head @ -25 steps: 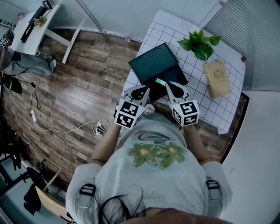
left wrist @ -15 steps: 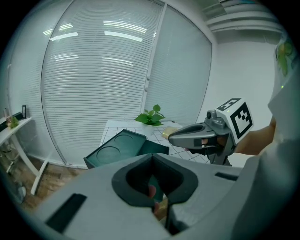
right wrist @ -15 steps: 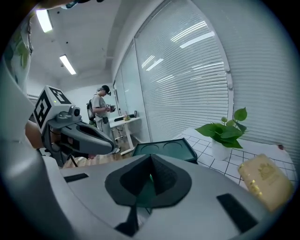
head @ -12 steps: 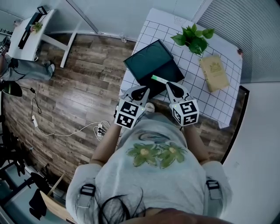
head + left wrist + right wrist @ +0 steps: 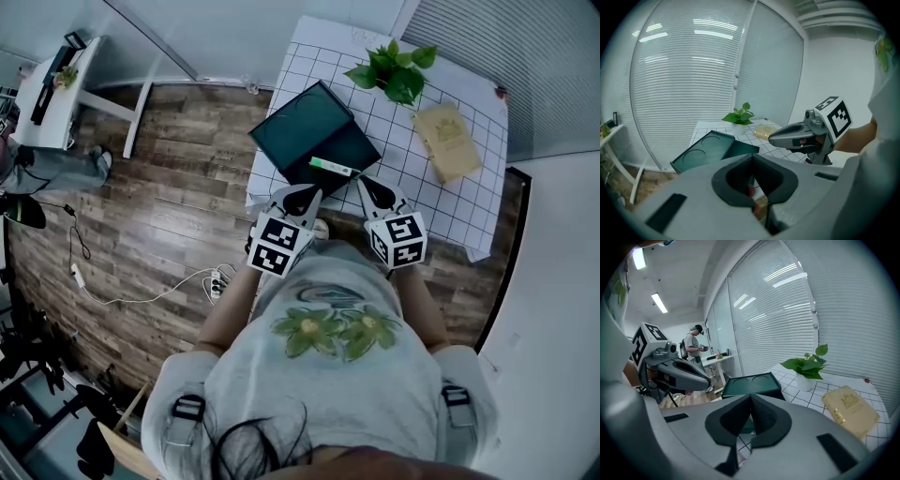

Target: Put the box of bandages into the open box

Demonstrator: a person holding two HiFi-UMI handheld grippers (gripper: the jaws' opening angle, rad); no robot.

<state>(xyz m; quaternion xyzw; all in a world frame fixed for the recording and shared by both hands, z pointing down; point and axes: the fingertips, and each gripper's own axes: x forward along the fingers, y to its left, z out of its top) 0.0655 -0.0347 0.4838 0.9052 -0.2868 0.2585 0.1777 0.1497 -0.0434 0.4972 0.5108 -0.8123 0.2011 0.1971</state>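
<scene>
1. Plainly, the left gripper (image 5: 751, 159) and right gripper (image 5: 750, 397) both have their jaws pressed together on nothing, and both hover at the near side of the table (image 5: 441, 202).
2. Judging by that, placing looks done or nearly so. The box of bandages (image 5: 333, 167) lies at the open box's (image 5: 302, 131) near edge; whether it is fully inside, I cannot tell.
3. It looks slim, white and green, and lies flat.

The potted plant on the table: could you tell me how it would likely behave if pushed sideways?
The potted plant would probably tip rather than slide if pushed high, since its leafy top spreads wider than its small white pot. The leaves look soft and would likely bend away, so pushing low on the pot seems safer.
</scene>
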